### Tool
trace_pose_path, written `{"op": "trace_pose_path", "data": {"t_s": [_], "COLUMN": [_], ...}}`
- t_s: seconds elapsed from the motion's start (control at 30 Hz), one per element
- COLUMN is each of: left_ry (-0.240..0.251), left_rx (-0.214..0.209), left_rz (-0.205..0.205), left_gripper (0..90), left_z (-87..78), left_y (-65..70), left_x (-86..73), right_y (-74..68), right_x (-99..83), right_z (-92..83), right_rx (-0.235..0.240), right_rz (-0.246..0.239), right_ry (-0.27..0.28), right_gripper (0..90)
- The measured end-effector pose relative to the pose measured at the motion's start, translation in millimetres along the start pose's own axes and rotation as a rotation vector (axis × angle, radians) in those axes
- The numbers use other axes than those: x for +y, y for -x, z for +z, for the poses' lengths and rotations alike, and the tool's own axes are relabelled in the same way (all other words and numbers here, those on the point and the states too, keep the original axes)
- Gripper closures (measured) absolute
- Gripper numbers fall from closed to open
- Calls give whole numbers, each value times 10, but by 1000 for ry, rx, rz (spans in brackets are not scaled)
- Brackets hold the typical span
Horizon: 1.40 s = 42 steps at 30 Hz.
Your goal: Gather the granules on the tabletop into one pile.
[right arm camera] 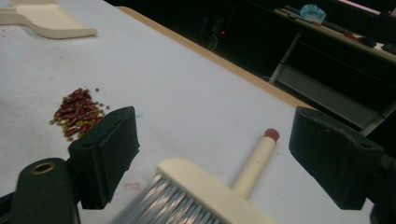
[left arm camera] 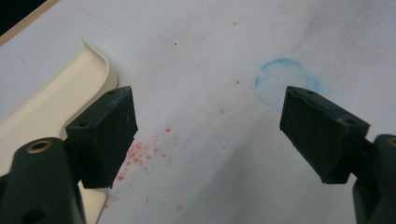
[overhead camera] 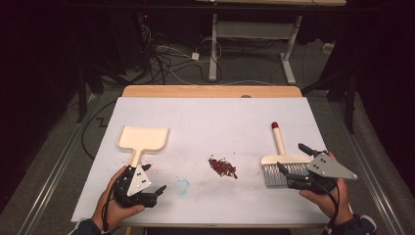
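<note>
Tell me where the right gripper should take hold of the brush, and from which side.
Grip the brush by its round cream handle, between the head and the red tip. It lies flat, pointing away from the person, so come from above with the jaws straddling it crosswise. The right gripper is open beside the bristles, which would probably flex.

My white table cover is lit evenly from above, while the room behind stays very dark. In my right gripper view the brush bristles look blurred, and shadows are soft.
</note>
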<state>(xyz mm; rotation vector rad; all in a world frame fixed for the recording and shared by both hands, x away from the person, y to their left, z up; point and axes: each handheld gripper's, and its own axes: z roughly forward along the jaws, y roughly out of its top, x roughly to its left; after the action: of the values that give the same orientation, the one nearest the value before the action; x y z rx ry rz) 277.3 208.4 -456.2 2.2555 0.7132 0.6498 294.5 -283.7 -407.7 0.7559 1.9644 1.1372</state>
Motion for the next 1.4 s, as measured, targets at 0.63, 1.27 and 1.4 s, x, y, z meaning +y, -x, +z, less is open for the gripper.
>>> {"op": "trace_pose_path", "data": {"t_s": [0.63, 1.27, 1.4], "left_ry": [61, 51, 51], "left_rx": [29, 36, 42], "left_rz": [26, 29, 25], "left_gripper": [166, 166, 166], "left_z": [10, 10, 4], "left_y": [30, 45, 39], "left_x": [73, 63, 58], "right_y": [-270, -318, -337], "right_x": [-380, -335, -330], "right_z": [-155, -153, -140], "right_rx": [73, 36, 27], "right_rz": [-3, -49, -67], "right_ry": [-35, -42, -48], "right_gripper": [163, 163, 163]}}
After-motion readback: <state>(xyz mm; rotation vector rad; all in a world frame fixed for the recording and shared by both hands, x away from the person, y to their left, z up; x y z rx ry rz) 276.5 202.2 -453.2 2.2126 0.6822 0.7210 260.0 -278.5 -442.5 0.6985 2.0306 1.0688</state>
